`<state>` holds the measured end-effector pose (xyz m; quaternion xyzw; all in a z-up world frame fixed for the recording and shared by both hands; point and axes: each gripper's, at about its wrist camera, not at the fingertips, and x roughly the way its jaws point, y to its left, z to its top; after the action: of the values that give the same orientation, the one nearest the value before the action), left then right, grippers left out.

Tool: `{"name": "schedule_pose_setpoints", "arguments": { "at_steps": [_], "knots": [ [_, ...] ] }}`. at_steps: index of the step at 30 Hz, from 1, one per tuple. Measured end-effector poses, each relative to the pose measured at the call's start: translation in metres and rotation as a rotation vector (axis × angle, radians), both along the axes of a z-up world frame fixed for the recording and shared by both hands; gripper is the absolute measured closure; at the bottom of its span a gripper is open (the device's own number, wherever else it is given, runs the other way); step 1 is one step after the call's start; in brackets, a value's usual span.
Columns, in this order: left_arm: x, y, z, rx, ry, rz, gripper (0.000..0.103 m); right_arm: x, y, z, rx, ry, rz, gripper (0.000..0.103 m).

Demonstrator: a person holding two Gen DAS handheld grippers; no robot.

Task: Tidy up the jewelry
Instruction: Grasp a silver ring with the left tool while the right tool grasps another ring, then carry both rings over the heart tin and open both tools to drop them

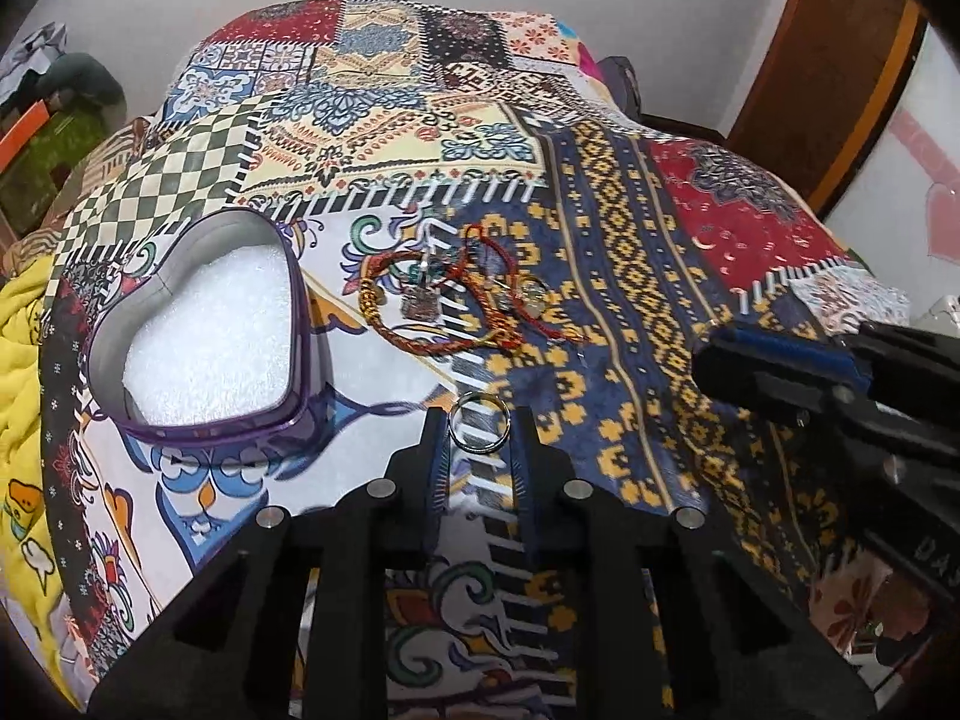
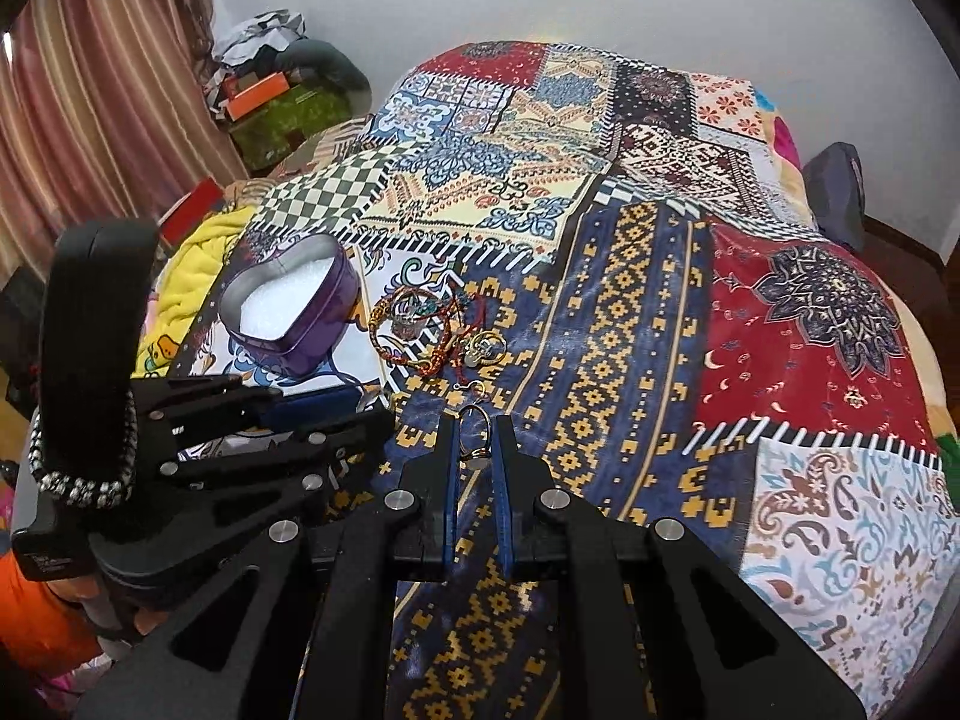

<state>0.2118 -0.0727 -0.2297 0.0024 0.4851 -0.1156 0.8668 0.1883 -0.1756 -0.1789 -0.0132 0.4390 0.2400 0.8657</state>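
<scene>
The left hand-held gripper (image 1: 478, 420) stands released over the patchwork bedspread (image 1: 630, 252), a silver ring (image 1: 480, 423) lying between its fingertips, with the heart-shaped purple tin (image 1: 210, 324) at ten o'clock from it. At twelve o'clock lies a tangle of red braided bracelets (image 1: 456, 294). The right hand-held gripper (image 2: 477, 429) is clenched on a small hooked earring (image 2: 475, 420), low at six o'clock.

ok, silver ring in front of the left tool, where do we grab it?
Pinch the band across its diameter, from straight above. The silver ring lies flat on the bedspread, so a sideways approach finds no edge. The open left tool straddles it.
</scene>
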Motion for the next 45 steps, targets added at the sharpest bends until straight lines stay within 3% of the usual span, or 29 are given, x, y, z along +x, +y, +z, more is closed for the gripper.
{"name": "schedule_pose_setpoints", "arguments": {
  "at_steps": [6, 19, 26, 35, 45],
  "knots": [
    [-0.016, 0.011, 0.019, -0.029, -0.033, 0.023, 0.083, -0.004, 0.0, 0.01, 0.005, -0.024, -0.001, 0.094],
    [-0.047, 0.058, 0.093, -0.046, -0.23, 0.094, 0.083, -0.01, 0.03, 0.046, 0.025, -0.114, 0.023, 0.094],
    [-0.054, 0.09, 0.118, -0.052, -0.31, 0.147, 0.083, -0.005, 0.056, 0.062, 0.039, -0.164, 0.058, 0.094],
    [-0.042, 0.126, 0.114, -0.051, -0.309, 0.182, 0.083, 0.01, 0.089, 0.06, 0.061, -0.154, 0.122, 0.094],
    [-0.014, 0.136, 0.068, -0.055, -0.2, 0.157, 0.083, 0.043, 0.12, 0.033, 0.046, -0.077, 0.179, 0.094]
  ]
}}
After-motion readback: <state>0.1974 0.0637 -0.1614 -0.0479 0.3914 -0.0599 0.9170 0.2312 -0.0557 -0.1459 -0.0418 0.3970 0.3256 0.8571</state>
